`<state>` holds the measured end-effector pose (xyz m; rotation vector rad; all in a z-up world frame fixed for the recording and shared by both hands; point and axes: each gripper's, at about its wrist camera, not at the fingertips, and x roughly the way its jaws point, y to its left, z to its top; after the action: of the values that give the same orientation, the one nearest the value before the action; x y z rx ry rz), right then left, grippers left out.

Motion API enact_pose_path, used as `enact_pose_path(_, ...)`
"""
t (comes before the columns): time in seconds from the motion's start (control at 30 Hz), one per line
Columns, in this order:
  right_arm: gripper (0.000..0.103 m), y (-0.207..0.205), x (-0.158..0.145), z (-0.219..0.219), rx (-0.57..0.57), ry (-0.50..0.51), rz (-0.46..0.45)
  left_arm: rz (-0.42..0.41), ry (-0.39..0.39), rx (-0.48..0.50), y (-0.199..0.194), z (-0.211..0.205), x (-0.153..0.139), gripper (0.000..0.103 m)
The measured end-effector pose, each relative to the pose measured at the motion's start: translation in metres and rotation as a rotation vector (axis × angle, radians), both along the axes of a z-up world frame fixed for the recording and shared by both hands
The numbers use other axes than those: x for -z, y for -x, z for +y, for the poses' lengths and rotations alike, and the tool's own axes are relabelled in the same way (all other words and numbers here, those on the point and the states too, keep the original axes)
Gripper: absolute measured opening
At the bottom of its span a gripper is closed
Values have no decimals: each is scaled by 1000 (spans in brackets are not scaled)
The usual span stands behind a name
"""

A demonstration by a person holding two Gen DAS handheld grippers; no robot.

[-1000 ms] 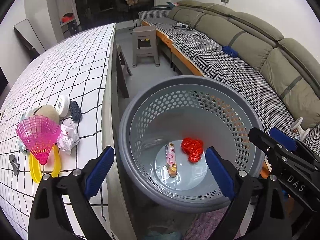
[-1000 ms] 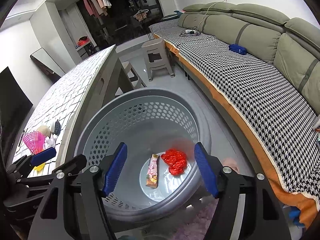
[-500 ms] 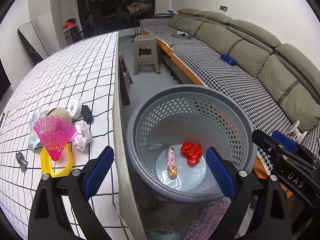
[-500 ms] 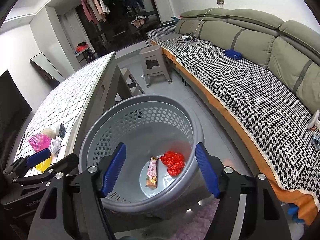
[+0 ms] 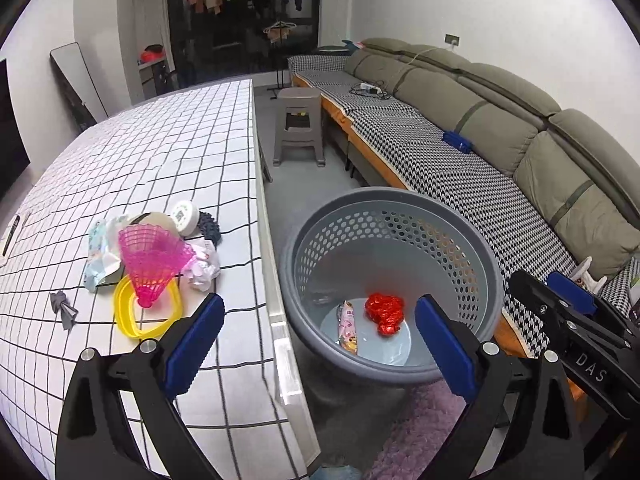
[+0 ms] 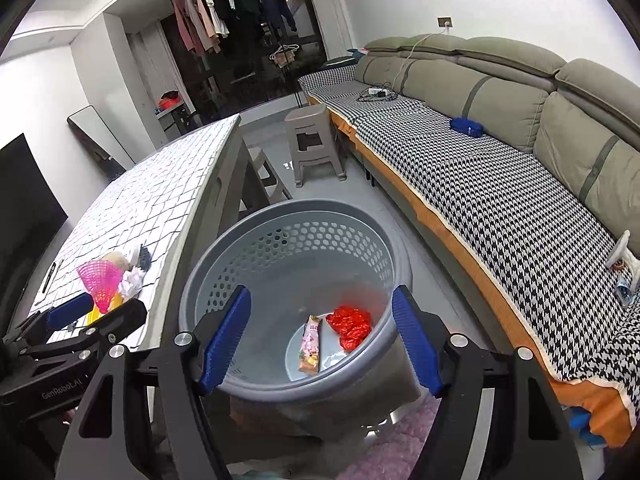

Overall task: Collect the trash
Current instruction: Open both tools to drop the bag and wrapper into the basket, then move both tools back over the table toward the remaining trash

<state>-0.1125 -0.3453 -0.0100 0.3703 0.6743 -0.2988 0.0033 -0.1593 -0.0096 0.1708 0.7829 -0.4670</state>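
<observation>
Lying on the white grid-patterned desk (image 5: 168,152), the crumpled white paper wad (image 5: 203,265) sits beside a pink plastic shuttlecock (image 5: 154,257), up and left of the left tool (image 5: 316,342), which is nearer. Both tools stand spread and empty, the right tool (image 6: 322,343) over the grey perforated basket (image 6: 280,216) holding a red foil wrapper (image 6: 350,326).
</observation>
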Motion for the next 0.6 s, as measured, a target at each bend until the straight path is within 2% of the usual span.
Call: enact_pose_path(0.6,70,9,-21,48,-50,45,-46,-45,62,-85,12,60,-16,94)
